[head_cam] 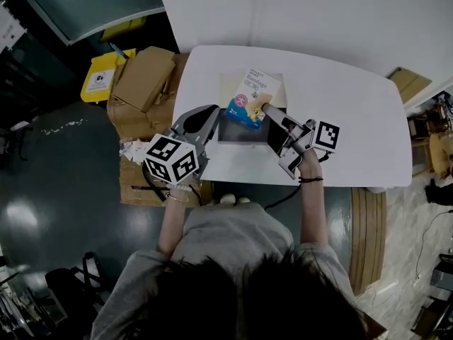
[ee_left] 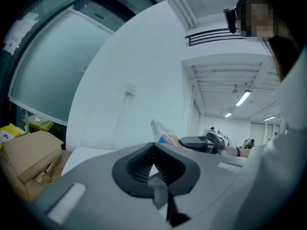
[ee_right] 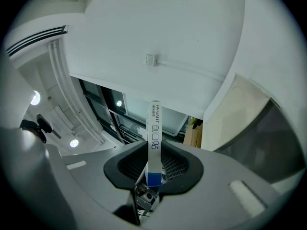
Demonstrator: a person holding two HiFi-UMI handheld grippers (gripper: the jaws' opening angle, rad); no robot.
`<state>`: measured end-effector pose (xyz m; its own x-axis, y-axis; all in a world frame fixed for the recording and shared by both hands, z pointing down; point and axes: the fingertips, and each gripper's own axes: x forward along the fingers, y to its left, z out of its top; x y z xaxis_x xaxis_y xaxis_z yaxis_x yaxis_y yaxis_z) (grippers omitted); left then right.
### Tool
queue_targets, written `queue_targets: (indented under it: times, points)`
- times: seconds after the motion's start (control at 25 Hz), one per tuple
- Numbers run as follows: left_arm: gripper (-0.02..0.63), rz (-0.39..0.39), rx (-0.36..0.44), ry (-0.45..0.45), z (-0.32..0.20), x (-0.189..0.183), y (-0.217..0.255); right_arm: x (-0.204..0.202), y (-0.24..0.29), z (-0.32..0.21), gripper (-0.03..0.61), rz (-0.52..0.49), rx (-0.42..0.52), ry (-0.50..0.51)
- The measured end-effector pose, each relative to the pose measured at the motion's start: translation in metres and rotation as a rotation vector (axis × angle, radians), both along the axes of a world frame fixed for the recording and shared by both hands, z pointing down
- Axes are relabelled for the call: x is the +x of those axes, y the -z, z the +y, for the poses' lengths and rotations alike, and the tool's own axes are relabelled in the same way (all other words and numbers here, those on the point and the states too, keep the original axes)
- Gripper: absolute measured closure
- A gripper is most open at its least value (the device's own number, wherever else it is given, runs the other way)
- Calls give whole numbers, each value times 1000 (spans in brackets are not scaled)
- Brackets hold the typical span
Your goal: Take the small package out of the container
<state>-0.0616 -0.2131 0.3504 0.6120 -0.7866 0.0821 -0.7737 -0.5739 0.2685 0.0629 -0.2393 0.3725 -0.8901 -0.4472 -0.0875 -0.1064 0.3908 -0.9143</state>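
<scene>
A small blue-and-white package [head_cam: 253, 96] hangs over the open grey container [head_cam: 241, 133] at the middle of the white table [head_cam: 354, 112]. My right gripper [head_cam: 264, 110] is shut on the package's lower right corner. In the right gripper view the package [ee_right: 154, 128] stands edge-on between the ribbed pads, clamped at my right gripper [ee_right: 154, 150]. My left gripper [head_cam: 214, 112] rests just left of the container, apart from the package, its jaws together on nothing. From the left gripper view [ee_left: 153, 146] the package [ee_left: 164, 132] shows ahead to the right, in the right gripper [ee_left: 199, 143].
A cream flap [head_cam: 230, 85] lies behind the container. Brown cardboard boxes [head_cam: 145, 76] and a yellow bin [head_cam: 105, 76] crowd the floor off the table's left edge. A wooden panel [head_cam: 368, 232] stands at the right front. The person's arms reach in from the near edge.
</scene>
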Motion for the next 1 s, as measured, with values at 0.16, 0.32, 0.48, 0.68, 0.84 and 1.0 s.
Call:
queue_targets:
  times: [0.16, 0.32, 0.48, 0.68, 0.84, 1.0]
  points:
    - [624, -3, 19, 3, -5, 1, 7, 8, 9, -3, 479, -19, 26, -50]
    - [624, -3, 32, 7, -9, -2, 11, 12, 16, -4, 479, -44, 44, -94]
    - [624, -1, 41, 7, -10, -2, 14, 15, 22, -4, 479, -64, 58, -118]
    - [624, 0, 54, 7, -13, -1, 17, 20, 26, -5, 479, -82, 69, -143]
    - [624, 1, 61, 10, -12, -5, 17, 22, 28, -4, 479, -114, 81, -164]
    - [624, 1, 63, 13, -12, -11, 16, 22, 27, -5, 479, -119, 84, -178]
